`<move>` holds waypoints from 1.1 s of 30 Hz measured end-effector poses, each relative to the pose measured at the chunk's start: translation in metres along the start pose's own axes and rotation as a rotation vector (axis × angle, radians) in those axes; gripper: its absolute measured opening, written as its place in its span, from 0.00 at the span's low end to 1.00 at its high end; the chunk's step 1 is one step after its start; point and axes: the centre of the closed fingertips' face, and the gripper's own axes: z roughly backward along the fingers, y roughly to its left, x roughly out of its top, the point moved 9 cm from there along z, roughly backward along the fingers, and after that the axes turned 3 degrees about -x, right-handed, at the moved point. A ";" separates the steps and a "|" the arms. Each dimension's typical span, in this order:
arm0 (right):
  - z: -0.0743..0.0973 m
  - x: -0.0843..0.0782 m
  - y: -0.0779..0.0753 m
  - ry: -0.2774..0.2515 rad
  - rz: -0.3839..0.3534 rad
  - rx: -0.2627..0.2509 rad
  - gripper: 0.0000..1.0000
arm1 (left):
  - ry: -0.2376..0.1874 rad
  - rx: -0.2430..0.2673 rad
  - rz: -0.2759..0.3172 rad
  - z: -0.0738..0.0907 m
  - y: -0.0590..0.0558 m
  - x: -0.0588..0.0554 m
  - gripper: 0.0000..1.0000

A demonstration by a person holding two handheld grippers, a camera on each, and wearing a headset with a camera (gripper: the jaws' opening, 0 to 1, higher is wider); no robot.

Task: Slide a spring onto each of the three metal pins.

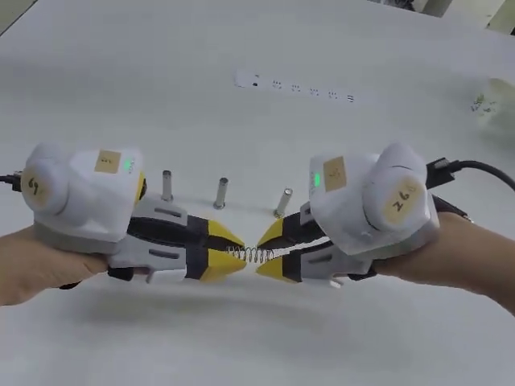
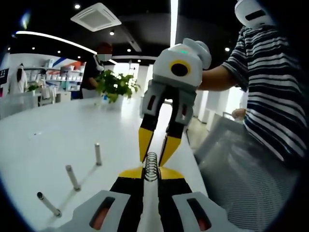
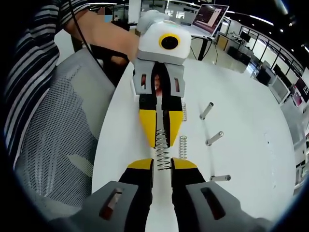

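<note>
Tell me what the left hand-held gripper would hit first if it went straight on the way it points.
The right hand-held gripper: its yellow tips face the left hand-held gripper head-on, with the spring it grips bridging the gap. Depth is unclear, but the gap looks short.

Both ends of the spring (image 1: pixel 255 256) are hidden between the jaws of the left gripper (image 1: pixel 233 256) and right gripper (image 1: pixel 267 257). The far power strip (image 1: pixel 294 87) is blurred; a pale object (image 1: pixel 492 103) is cut by the right edge.
</note>
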 end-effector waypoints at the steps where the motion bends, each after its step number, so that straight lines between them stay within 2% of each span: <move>1: 0.000 0.000 0.000 0.002 -0.002 -0.001 0.11 | 0.001 0.001 0.001 0.000 0.000 0.000 0.02; 14: 0.000 -0.004 0.000 0.017 0.031 -0.001 0.08 | 0.015 -0.006 0.004 0.002 -0.002 -0.001 0.02; 26: 0.002 -0.004 0.001 0.009 0.079 0.005 0.07 | 0.014 -0.006 0.010 0.001 -0.002 0.000 0.02; 33: 0.005 -0.003 0.000 -0.013 0.073 0.011 0.07 | 0.013 -0.008 0.013 0.002 -0.001 0.000 0.02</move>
